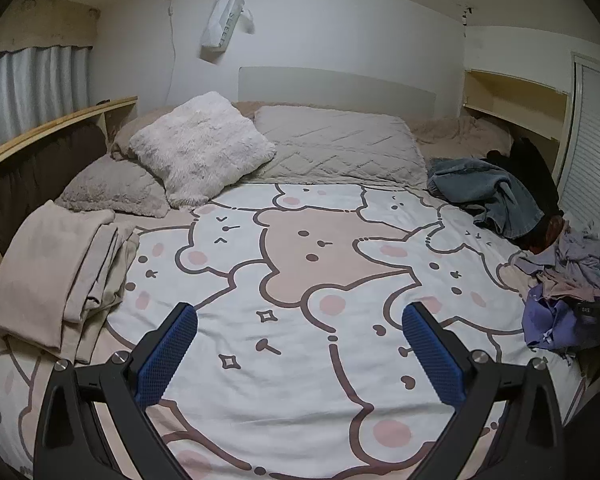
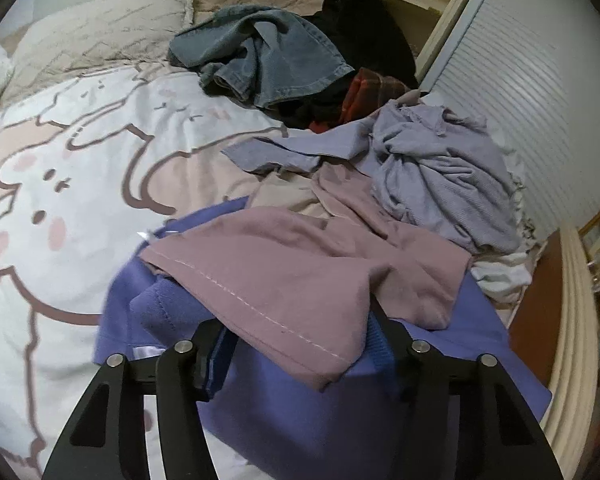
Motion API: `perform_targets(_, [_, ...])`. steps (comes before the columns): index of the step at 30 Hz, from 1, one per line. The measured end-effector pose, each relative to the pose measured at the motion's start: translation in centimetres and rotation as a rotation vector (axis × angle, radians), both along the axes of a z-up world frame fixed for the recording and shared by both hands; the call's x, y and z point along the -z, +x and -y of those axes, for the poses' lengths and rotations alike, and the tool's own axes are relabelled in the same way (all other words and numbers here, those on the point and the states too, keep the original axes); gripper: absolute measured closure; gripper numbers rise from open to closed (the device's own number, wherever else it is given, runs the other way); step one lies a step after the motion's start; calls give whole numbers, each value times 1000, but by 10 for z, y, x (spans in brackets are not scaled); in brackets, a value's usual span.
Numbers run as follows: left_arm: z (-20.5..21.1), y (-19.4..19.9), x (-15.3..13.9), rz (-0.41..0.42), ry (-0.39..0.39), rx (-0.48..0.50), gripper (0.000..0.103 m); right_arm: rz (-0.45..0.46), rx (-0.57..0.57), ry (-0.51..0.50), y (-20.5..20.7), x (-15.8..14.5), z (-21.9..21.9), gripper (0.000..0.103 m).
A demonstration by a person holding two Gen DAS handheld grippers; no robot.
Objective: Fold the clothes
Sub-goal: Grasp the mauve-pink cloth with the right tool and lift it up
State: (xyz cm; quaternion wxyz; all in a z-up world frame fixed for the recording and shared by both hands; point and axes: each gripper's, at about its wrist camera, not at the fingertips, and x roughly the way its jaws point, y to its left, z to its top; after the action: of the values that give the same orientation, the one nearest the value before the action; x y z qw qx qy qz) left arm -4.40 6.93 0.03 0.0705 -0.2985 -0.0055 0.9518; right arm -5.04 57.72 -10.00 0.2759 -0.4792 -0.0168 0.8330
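Right gripper (image 2: 300,344) has its jaws down in the clothes pile, clamped on the mauve shirt (image 2: 300,272) lying over a purple garment (image 2: 300,412) at the bed's (image 1: 300,360) edge. Left gripper (image 1: 300,344) hangs over the bear-print duvet, jaws wide apart and empty, folded beige stack (image 1: 56,276) off to its left.

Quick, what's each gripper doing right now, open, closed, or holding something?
Left gripper: open, empty, above the bedspread.
Right gripper: jaws around the pink garment on the clothes pile; whether the pads grip it cannot be told.
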Motion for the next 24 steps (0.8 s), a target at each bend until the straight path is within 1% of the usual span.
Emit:
perform_targets(2, [-1, 0, 1, 2, -1, 4, 0, 0, -11, -5, 1, -1, 4, 46])
perform_targets(4, [-2, 0, 2, 1, -6, 9, 0, 8, -1, 3, 0, 1, 4, 60])
perform_targets(9, [-1, 4, -1, -15, -17, 9, 0, -8, -2, -5, -3, -6, 2, 73])
perform_targets(11, [-1, 4, -2, -17, -14, 6, 0, -14, -14, 1, -7, -11, 3, 86])
perform_targets(13, [0, 5, -2, -19, -10, 7, 0, -35, -26, 4, -12, -18, 3, 93])
perform_targets(15, [1, 6, -3, -24, -7, 10, 0, -70, -37, 6, -18, -27, 3, 95])
perform_targets(19, [4, 12, -9, -54, -4, 6, 0, -185, -61, -16, -39, -69, 9, 95])
perform_targets(24, [11, 22, -19, -94, 13, 3, 0, -376, -142, -95, -71, -148, 39, 95])
